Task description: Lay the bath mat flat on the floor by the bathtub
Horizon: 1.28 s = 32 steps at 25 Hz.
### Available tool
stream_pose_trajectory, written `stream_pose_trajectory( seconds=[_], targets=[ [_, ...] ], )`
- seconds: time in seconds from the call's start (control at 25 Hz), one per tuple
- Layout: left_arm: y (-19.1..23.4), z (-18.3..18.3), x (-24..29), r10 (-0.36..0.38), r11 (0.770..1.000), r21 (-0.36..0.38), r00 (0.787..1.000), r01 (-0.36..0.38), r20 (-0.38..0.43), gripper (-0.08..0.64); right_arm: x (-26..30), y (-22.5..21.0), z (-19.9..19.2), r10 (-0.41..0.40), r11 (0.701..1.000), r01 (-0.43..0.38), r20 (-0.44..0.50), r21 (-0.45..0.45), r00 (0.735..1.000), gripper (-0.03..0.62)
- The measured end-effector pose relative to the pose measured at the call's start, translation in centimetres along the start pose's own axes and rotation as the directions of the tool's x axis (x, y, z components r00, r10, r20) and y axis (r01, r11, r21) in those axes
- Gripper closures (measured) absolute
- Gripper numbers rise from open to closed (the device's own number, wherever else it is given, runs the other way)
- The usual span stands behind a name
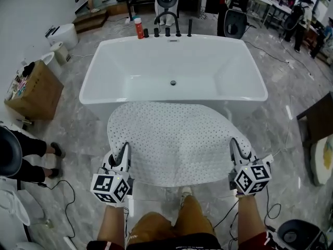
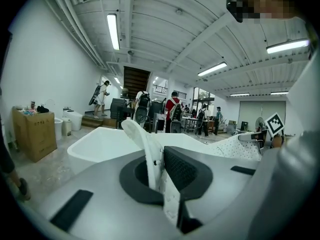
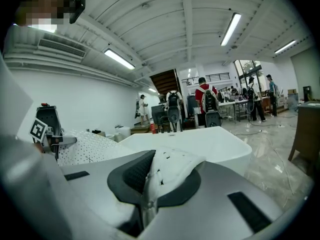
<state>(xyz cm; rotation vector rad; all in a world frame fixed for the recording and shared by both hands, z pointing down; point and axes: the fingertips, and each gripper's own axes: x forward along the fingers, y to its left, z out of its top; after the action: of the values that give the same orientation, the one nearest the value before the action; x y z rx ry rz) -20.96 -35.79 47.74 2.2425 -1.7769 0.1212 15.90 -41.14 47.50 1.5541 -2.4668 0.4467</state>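
A white, perforated bath mat (image 1: 177, 139) is held spread out over the grey marble floor (image 1: 78, 139). The left gripper (image 1: 124, 154) has its jaws clamped on the mat's near-left corner, and the right gripper (image 1: 237, 151) grips the near-right corner. The mat's far edge meets the near rim of the white bathtub (image 1: 99, 82). Bare floor lies on either side.

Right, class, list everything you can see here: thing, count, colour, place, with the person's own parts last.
bathtub: one, white, centre
bath mat: one, white, perforated, held before it
tap: one, black, far rim
bottle: one, red, beside tap
cardboard box: one, brown, left
floor: grey marble, all around
bystander: one, dark clothes, left edge
left tongs: one, white, shut on mat's near-left corner
right tongs: one, white, shut on near-right corner
legs: two, brown trousers, bottom centre
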Motion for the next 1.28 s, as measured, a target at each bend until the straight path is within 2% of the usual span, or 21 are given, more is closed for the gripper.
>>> stream_pose_trajectory(
  seconds=[0.28, 0.72, 0.88, 1.04, 1.28],
  targets=[
    [2.3, -9.1, 1.0, -0.007, 1.000, -0.006, 1.000, 0.007, -0.002, 0.535, 2.6, -0.1, -8.2, -0.007, 1.000, 0.007, 0.012, -0.017, 1.000, 0.560],
    [5.1, -21.9, 6.9, -0.043, 0.998, 0.037, 0.998, 0.041, 0.042, 0.537, 8.9, -2.8, -21.1, -0.031, 0.998, 0.033, 0.025, -0.054, 0.999, 0.560],
    [6.3, -26.4, 7.3, -0.052, 0.998, 0.046, 0.996, 0.049, 0.067, 0.537, 10.3, -2.3, -25.3, -0.032, 0.996, 0.035, 0.040, -0.078, 0.999, 0.560],
    [7.2, -31.1, 7.2, -0.069, 0.997, 0.027, 0.996, 0.067, 0.060, 0.537, 10.5, -1.8, -29.6, -0.028, 0.994, 0.031, 0.034, -0.102, 0.999, 0.560],
    [8.7, -35.6, 6.7, -0.079, 0.997, 0.019, 0.994, 0.077, 0.073, 0.537, 10.4, -1.7, -34.6, -0.036, 0.991, 0.040, 0.031, -0.129, 0.999, 0.560]
  ],
)
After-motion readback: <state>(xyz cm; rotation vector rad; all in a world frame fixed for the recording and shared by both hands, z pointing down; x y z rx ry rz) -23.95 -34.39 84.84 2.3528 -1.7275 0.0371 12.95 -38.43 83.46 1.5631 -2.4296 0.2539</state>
